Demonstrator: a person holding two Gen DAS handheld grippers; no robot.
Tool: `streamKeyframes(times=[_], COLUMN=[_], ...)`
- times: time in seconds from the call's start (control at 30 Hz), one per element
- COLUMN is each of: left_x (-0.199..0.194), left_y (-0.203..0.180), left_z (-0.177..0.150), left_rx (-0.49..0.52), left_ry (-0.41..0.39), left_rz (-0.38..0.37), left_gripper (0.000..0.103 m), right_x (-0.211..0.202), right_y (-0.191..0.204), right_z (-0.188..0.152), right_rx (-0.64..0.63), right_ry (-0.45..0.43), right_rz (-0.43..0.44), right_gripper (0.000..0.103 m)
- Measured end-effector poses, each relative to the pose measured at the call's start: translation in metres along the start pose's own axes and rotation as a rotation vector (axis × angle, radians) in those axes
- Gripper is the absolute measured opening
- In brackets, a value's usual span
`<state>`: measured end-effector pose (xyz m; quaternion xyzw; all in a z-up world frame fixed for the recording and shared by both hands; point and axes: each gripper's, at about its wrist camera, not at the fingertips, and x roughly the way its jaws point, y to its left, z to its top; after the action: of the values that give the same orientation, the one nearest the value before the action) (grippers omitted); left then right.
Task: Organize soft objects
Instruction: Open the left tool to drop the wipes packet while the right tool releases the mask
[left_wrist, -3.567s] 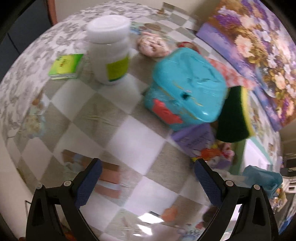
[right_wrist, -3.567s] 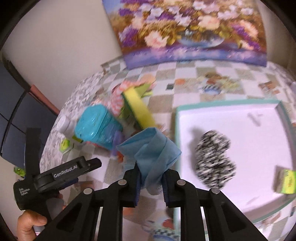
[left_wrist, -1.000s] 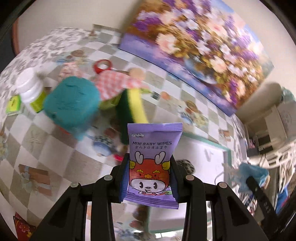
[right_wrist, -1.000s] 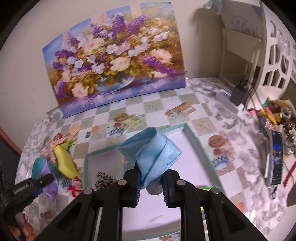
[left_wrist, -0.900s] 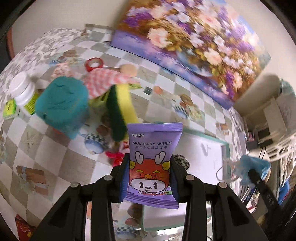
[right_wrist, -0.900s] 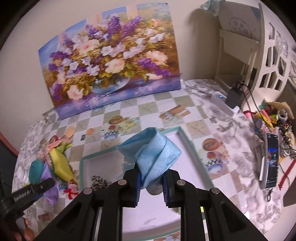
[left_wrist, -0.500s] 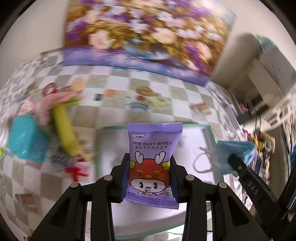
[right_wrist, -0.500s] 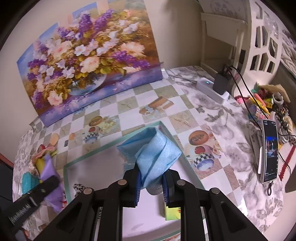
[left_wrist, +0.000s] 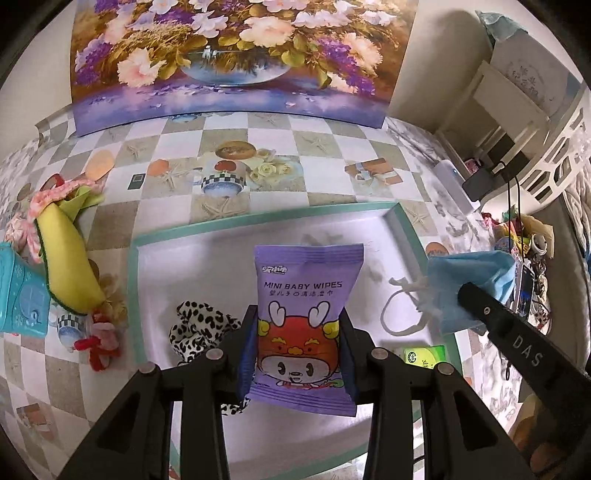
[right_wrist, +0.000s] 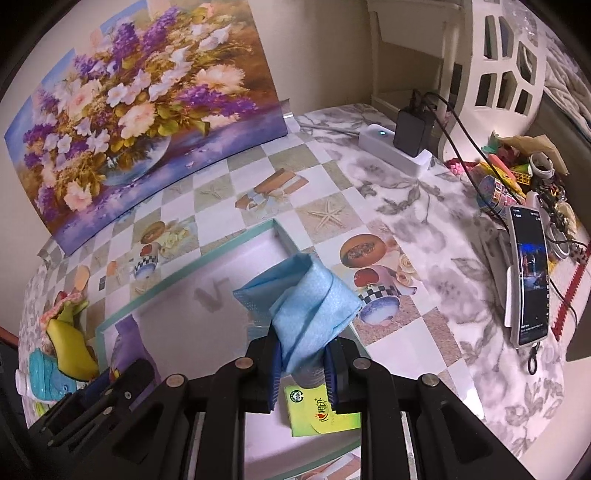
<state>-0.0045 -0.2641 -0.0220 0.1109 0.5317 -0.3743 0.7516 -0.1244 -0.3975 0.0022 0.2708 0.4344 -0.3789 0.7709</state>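
With my left gripper (left_wrist: 298, 354) clamped on the wipes pack (left_wrist: 306, 325) and my right gripper (right_wrist: 302, 363) pinching the blue mask (right_wrist: 308, 306), both above the tray (left_wrist: 258, 218), I risk them colliding, or the mask's loop snagging on release.

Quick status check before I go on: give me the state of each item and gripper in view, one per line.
Left gripper: shut on the wipes pack.
Wipes pack: held upright above the tray.
Right gripper: shut on the blue cloth.
Blue cloth: folded, held over the tray.
Tray: open, holding a spotted scrunchie and a green packet.
Phone: screen lit.
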Motion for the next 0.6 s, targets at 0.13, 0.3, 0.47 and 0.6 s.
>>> streamKeyframes(times=[0.13,0.3,0.47,0.6], left_x=[-0.001,-0.009,-0.019,-0.021], left_y=[-0.001,0.005,0.022,0.036], left_z=[0.001,0.004,0.007,0.007], left_rx=[-0.005,-0.033,-0.096,-0.138], left_ry=[0.006,-0.005,-0.028,-0.038], left_rz=[-0.020,-0.017,0.009,0.057], left_gripper=[0.052,0.059,0.072,0.078], right_x=[-0.004,-0.011,-0.012,-0.011], right_y=[0.003,0.011,0.019,0.020], right_z=[0.000,0.002,0.001,0.000], right_rx=[-0.016,-0.047,-0.081,-0.093], right_ry=[-0.009,-0.028,-0.024,-0.020], right_rz=[-0.002,0.017,0.019,0.003], right_gripper=[0.023,0.025,0.047,0.062])
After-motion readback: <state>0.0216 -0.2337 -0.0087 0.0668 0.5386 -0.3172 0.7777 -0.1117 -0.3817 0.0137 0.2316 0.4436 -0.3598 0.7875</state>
